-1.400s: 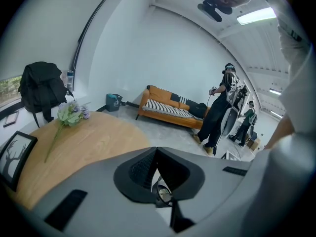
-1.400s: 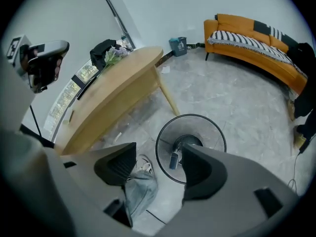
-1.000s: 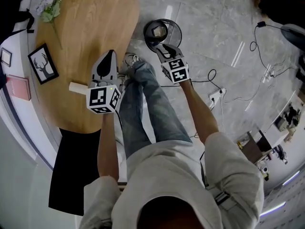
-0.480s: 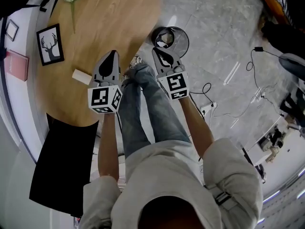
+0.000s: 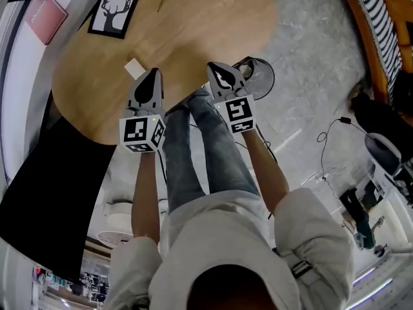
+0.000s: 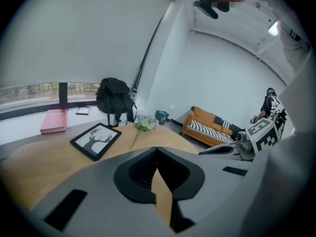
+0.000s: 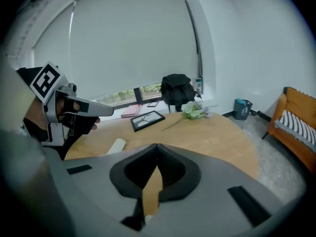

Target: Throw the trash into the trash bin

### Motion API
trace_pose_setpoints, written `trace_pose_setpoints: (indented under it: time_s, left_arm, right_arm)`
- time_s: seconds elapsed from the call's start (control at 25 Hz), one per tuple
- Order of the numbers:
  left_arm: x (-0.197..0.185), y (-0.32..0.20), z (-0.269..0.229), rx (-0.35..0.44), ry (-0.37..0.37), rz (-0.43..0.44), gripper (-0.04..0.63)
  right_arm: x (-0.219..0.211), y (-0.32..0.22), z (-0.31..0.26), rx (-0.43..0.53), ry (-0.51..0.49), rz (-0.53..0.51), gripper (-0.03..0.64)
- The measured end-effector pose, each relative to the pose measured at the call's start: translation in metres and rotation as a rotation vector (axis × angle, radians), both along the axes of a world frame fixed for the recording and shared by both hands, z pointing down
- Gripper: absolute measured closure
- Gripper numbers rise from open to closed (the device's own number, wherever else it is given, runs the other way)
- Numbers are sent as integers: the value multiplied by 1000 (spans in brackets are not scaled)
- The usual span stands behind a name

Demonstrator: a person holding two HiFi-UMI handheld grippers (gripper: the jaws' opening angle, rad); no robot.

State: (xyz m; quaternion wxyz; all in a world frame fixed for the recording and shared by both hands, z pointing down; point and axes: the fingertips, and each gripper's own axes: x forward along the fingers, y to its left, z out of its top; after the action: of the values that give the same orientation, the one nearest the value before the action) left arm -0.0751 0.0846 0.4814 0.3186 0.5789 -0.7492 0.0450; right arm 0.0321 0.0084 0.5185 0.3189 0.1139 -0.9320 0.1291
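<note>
Your left tongs (image 5: 151,79) and right tongs (image 5: 219,73) are both closed and empty, so you're likely fetching: open the left over the white scrap (image 5: 134,68) beside it on the table (image 5: 193,37), with the trash bin (image 5: 261,76) on the floor to the right.

No readable words, numbers or brands are showing anywhere; the left cube (image 5: 141,134) and right cube (image 5: 240,114) are carrying only black-and-white square patterns.

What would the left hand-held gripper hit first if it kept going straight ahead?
Most likely the wooden table: the left hand-held gripper tilts down toward it. The small white scrap lies near that line, though depth is unclear.
</note>
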Motion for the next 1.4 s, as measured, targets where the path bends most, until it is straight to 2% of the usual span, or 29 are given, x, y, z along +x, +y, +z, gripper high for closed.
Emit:
trace_pose_setpoints:
  time_s: [0.24, 0.6, 0.8, 0.84, 0.92, 0.96, 1.04, 1.4]
  left_arm:
    - [-43, 76, -2, -13, -12, -225, 578]
    - [-82, 161, 1, -27, -5, -380, 578]
    - [-91, 180, -2, -23, -2, -404, 578]
    - [-93, 182, -2, -21, -1, -404, 578]
    - [-97, 184, 0, -18, 3, -399, 578]
    - [-99, 184, 1, -18, 5, -396, 578]
    - [-102, 184, 2, -17, 9, -387, 578]
    - [-104, 192, -4, -22, 12, -362, 578]
  right_arm:
    - [-65, 57, 3, -24, -3, -227, 588]
    - [-124, 139, 14, -42, 18, -384, 587]
    - [-133, 167, 28, -50, 66, -431, 583]
    - [-133, 171, 34, -63, 81, -435, 556]
    - [-136, 178, 47, -84, 107, -434, 403]
    - [-138, 180, 54, -90, 118, -433, 357]
    - [-140, 183, 64, -85, 137, -427, 318]
    - [-137, 178, 112, -109, 281, -337, 301]
